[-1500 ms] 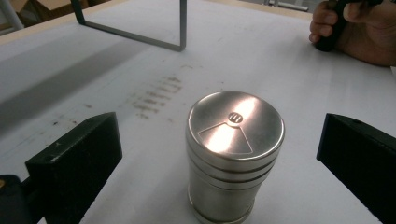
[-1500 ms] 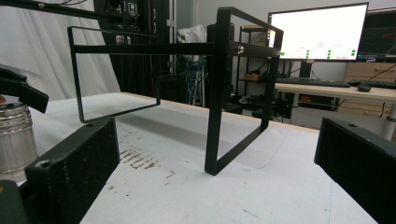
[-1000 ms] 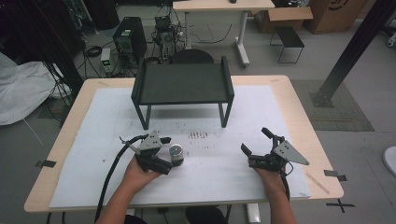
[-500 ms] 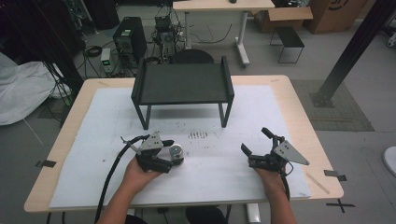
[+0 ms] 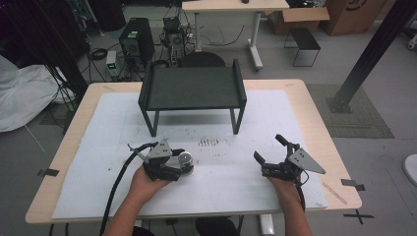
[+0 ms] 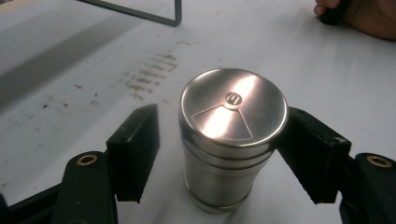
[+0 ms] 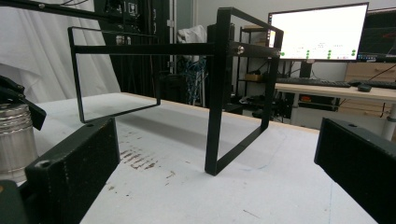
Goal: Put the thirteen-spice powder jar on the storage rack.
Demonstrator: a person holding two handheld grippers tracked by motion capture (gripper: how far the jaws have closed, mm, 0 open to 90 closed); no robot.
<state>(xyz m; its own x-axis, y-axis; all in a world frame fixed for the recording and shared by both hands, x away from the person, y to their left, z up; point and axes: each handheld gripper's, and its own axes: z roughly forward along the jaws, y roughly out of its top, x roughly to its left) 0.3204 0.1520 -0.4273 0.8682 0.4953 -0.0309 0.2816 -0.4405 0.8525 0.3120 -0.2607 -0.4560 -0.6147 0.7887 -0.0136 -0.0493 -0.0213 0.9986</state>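
Observation:
A shiny steel canister (image 6: 233, 140) with a flat round lid stands upright on the white mat, also seen from above as the canister (image 5: 185, 158). My left gripper (image 5: 183, 163) straddles it, and its jaws have just been closing on it. In the left gripper view the right pad (image 6: 310, 154) meets the lid's rim, while the left pad (image 6: 135, 149) stands a small gap away. My right gripper (image 5: 268, 147) rests at the front right of the mat, open and holding nothing, with wide-set jaws (image 7: 215, 163).
A black metal stand (image 5: 192, 88) with a flat top and thin legs occupies the back middle of the table; its frame (image 7: 217, 93) rises ahead of the right gripper. A white mat (image 5: 98, 128) covers the wooden table, with dark smudges (image 5: 209, 142) near the middle.
The left gripper's jaws have narrowed around the canister. Both hands stay where they were, and the canister has not moved.

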